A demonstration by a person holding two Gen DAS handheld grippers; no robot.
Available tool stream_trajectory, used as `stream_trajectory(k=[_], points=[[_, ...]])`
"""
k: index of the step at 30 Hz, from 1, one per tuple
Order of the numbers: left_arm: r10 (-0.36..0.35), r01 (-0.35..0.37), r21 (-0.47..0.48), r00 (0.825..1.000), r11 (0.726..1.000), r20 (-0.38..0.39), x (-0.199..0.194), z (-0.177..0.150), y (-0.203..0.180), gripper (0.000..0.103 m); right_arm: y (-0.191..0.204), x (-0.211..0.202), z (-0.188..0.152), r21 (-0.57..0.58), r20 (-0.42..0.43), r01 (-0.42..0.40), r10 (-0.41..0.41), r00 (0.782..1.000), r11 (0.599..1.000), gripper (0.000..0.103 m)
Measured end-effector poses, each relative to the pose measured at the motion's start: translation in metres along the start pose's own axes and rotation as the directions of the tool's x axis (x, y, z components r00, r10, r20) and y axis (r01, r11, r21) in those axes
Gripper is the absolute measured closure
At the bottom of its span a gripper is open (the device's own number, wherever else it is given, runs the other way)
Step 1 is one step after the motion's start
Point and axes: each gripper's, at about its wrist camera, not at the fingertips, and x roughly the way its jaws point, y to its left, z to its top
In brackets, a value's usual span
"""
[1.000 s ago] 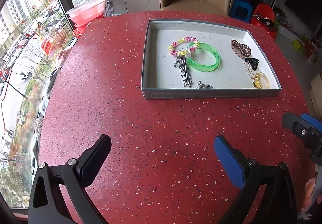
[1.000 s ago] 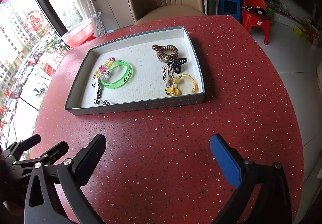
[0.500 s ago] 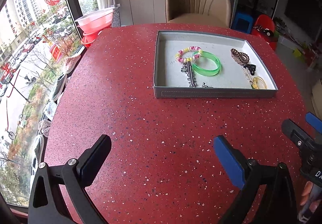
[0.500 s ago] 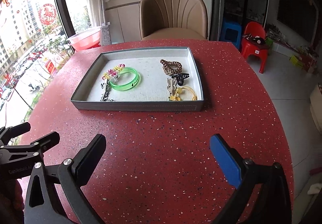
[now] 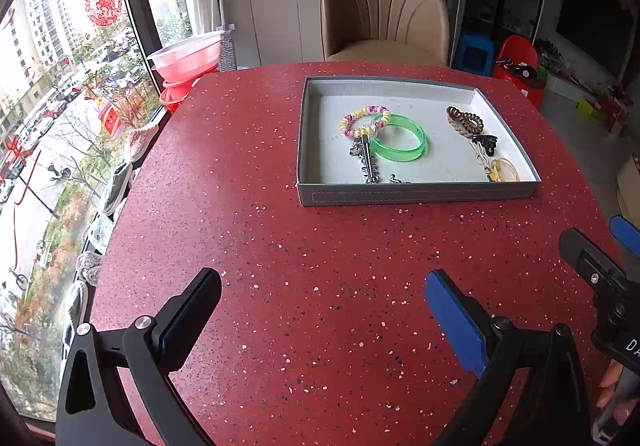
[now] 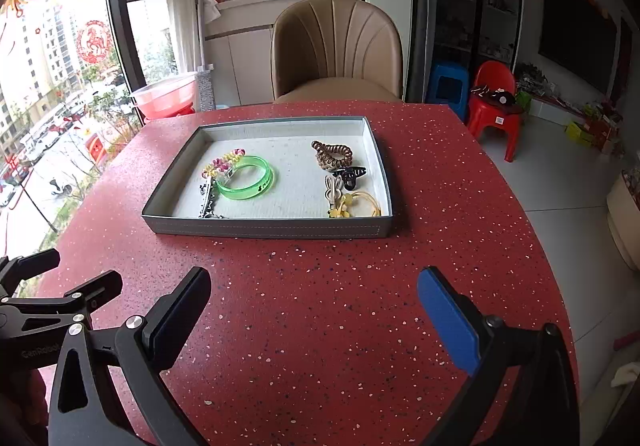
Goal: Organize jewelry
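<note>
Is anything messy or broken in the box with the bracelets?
Nothing looks broken or spilled. Everything sits inside the grey tray. One small overlap: the beaded bracelet lies partly on the green bangle, and a silver hair clip touches them. Both grippers hover open, away from the tray.

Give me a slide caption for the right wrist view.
Open right gripper hovers over a red table, facing a tray of jewelry.
</note>
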Motion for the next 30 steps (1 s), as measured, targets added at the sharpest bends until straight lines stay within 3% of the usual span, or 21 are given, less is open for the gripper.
stream_trajectory(k=[30], points=[[0.006,-0.006,-0.011,1.0,1.0,0.018,-0.0061,-0.0053,0.001,0.0,-0.0022,-0.0064,0.0008,0.012,0.037,0.007,-0.008,0.999,1.0,0.0]])
